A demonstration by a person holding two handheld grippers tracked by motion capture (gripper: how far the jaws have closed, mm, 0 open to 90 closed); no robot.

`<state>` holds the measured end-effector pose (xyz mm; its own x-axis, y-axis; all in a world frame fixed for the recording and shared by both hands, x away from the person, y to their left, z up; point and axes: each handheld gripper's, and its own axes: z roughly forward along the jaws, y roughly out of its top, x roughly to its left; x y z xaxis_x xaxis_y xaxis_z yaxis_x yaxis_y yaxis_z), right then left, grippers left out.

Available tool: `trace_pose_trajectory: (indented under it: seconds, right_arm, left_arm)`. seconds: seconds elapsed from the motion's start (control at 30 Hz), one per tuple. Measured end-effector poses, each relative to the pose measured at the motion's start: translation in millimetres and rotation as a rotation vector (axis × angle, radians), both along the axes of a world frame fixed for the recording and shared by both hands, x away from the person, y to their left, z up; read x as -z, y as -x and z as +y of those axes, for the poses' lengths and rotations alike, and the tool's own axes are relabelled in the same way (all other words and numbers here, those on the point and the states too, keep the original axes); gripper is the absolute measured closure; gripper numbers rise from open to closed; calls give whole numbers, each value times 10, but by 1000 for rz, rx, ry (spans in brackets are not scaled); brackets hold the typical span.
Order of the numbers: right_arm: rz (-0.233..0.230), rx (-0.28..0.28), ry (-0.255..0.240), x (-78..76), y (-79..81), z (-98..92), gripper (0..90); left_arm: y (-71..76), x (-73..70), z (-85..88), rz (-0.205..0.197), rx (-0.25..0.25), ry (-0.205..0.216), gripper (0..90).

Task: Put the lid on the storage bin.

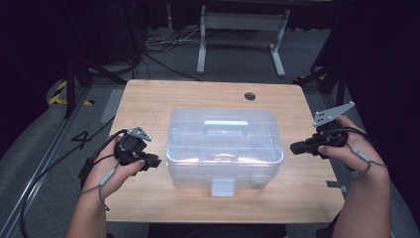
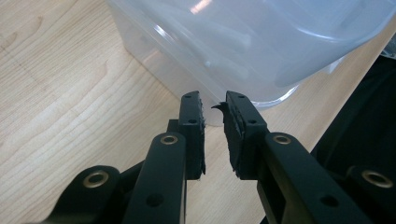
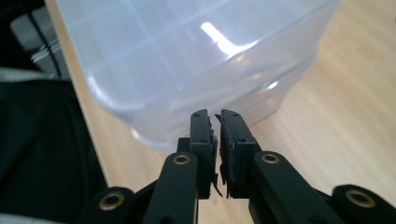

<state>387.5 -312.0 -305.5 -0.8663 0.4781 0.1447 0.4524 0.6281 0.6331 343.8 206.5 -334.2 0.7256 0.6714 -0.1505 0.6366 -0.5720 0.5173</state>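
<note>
A clear plastic storage box with its lid down lies in the middle of the wooden table. It has a handle on top and a latch at the front. My left gripper sits just off the box's left front corner and points at it. In the left gripper view the box is close ahead, and the left gripper has a small gap with nothing in it. My right gripper hovers beside the box's right side. In the right gripper view the right gripper is parted by a thin slit, empty, just short of the box.
A round cable hole sits near the table's far edge. Bare wood runs along both sides of the box and behind it. Beyond the table are a grey desk frame and cables on the floor. The table's front edge is close to the latch.
</note>
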Motion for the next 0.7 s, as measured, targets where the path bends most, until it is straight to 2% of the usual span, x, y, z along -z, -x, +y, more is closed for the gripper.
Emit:
trace_pose_trajectory:
  seconds: [0.1,0.2,0.23,0.27,0.3,0.37,0.53,0.6,0.63,0.7]
  right_arm:
    - [-45,41,-43,-40,-32,-17,836]
    - [-81,99,-85,-66,-69,-32,831]
    - [-97,133,-95,-72,-84,-41,826]
    - [-97,133,-95,-72,-84,-41,826]
    - [-107,181,-101,-63,-115,-59,825]
    - [-103,211,-108,-39,-146,-77,817]
    - [-104,262,-107,21,-211,-113,807]
    - [-111,274,-106,38,-228,-126,802]
    - [-112,298,-93,71,-255,-143,784]
    - [-121,315,-80,103,-281,-160,777]
  left_arm:
    - [-2,13,9,0,-7,3,771]
    - [-4,18,22,-9,-21,-4,772]
    - [-9,16,37,-13,-26,-2,772]
    - [-17,18,51,-17,-31,4,772]
    - [-23,22,63,-18,-42,9,770]
    - [-46,31,93,-29,-58,11,764]
    - [-128,51,181,-71,-126,39,750]
    - [-140,58,190,-74,-132,43,738]
    - [-180,81,218,-95,-144,49,718]
    - [-227,120,242,-105,-167,56,718]
